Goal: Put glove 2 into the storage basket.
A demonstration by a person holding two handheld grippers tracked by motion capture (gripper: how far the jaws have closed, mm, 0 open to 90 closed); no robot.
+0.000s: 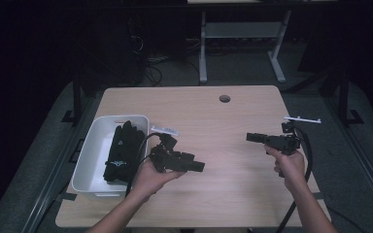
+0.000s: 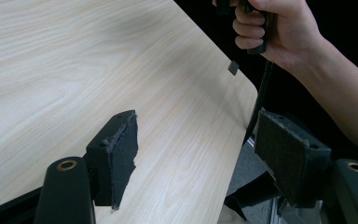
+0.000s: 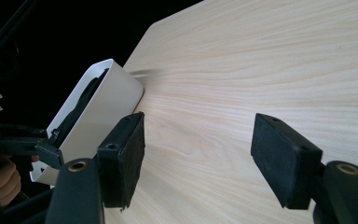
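My left gripper (image 1: pixel 198 166) is held in a hand just right of a white bin (image 1: pixel 88 150), with its jaws pointing right over the table. In the left gripper view my left gripper (image 2: pixel 198 140) stands open with nothing but bare wood between its pads (image 2: pixel 121 144). Over the right side of the table my right gripper (image 1: pixel 249 137) points left. In its own view my right gripper (image 3: pixel 200 149) is also open with nothing between its jaws. The bin holds black fabric items (image 1: pixel 124 150), too dark to make out.
The light wooden table (image 1: pixel 223 121) has a round cable hole (image 1: pixel 225 98) near its far edge. The white bin (image 3: pixel 107 100) sits at the table's left edge. The hand on the right gripper (image 2: pixel 279 32) hovers near the table's right corner. Beyond the table, desk legs (image 1: pixel 203 48) stand on the dark floor.
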